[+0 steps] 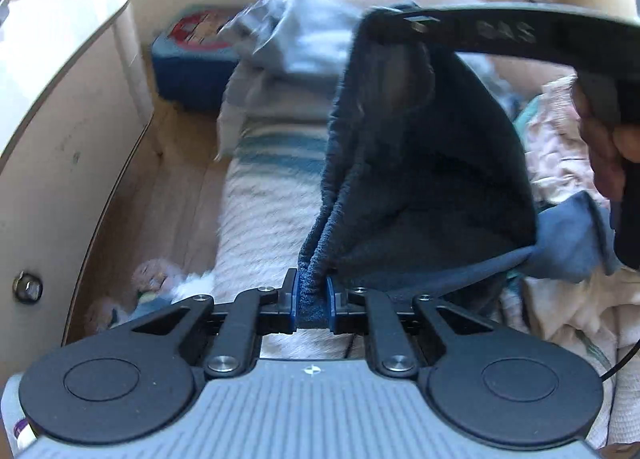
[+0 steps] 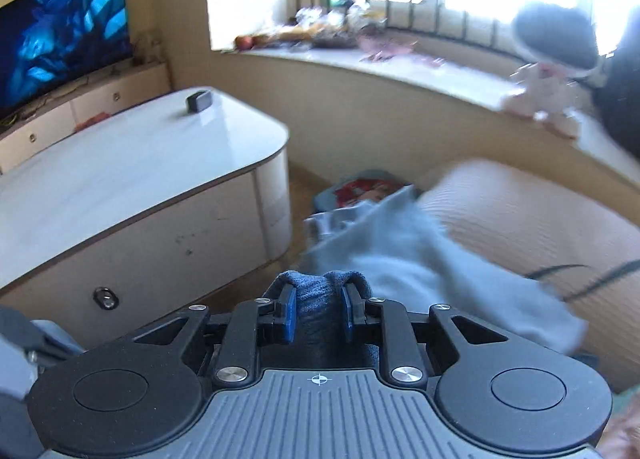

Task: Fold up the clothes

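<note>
Over a striped cream blanket [image 1: 264,195] beside a white table [image 2: 132,163], the left gripper [image 1: 312,299] is clamped on the gathered edge of a dark blue fleece garment [image 1: 432,179], which hangs stretched up to the right gripper [image 2: 318,313], likewise clamped on its bunched fabric. Light grey clothing [image 2: 404,259] lies beyond.

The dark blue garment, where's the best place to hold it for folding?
Along its ribbed hem edge, coming from the two ends. The dark blue garment hangs as a sheet; the left gripper already pinches the bunched hem, and the right gripper clamps another stretch.
</note>
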Motion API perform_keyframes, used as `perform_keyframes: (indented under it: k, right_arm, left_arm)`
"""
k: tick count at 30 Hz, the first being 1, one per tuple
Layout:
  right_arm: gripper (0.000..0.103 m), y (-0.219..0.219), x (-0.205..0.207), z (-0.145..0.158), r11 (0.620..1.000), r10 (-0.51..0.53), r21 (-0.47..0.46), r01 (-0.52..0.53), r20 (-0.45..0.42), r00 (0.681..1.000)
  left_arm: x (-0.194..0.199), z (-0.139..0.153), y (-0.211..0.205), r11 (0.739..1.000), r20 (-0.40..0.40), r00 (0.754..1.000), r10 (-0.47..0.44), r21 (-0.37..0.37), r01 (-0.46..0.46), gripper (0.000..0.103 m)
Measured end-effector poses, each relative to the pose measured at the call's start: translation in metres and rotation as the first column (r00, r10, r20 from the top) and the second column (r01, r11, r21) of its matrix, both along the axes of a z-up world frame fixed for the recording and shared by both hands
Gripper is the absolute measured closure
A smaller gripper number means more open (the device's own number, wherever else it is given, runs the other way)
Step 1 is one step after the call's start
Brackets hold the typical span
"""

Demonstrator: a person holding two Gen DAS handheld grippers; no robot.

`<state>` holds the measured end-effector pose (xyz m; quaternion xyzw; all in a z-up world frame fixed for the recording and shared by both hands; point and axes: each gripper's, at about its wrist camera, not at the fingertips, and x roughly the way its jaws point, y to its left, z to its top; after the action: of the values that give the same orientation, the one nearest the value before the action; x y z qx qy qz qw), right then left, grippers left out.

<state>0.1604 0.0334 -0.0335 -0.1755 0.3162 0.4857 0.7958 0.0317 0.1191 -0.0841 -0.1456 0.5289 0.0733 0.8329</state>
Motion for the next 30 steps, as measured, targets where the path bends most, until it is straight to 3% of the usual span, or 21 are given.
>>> perform_keyframes:
  k: [4,7,12,18,21,27,30]
  right_arm:
    - [0.077,0.029,0.001,-0.032,0.996,0.024,-0.084,-0.027,-0.03,0.999]
    - [0.07,0.02,0.0,-0.037,0.994,-0.005,-0.108,0.003,-0.02,1.0]
    - [0.051,-0.044,0.008,-0.008,0.99,-0.129,-0.05,0.129,0.01,0.992]
    - [0.05,-0.156,0.001,0.024,0.943,-0.325,-0.056,0.328,0.058,0.944]
    - [0.05,-0.196,-0.015,0.022,0.922,-0.369,-0.102,0.374,0.064,0.927]
    - [0.05,-0.233,-0.029,0.005,0.878,-0.431,-0.189,0.44,0.09,0.898]
    - [0.05,-0.242,-0.022,-0.003,0.857,-0.451,-0.238,0.457,0.084,0.889]
  left_arm:
    - [0.009,-0.024,0.011,0.999,-0.091,0.995,0.038,0.022,-0.036,0.089]
    - [0.011,-0.029,0.013,0.999,-0.109,0.993,0.032,0.015,-0.031,0.084]
    - [0.01,-0.027,0.01,0.999,-0.099,0.995,0.021,0.052,-0.016,0.076]
    - [0.002,-0.026,0.019,0.996,-0.076,0.994,0.074,0.044,-0.071,0.077]
    - [0.0,-0.022,0.021,0.996,-0.051,0.995,0.088,0.027,-0.086,0.087]
    - [0.004,-0.023,0.014,0.996,-0.068,0.995,0.069,0.062,-0.065,0.088]
    - [0.002,-0.021,0.014,0.994,-0.064,0.995,0.081,0.08,-0.076,0.074]
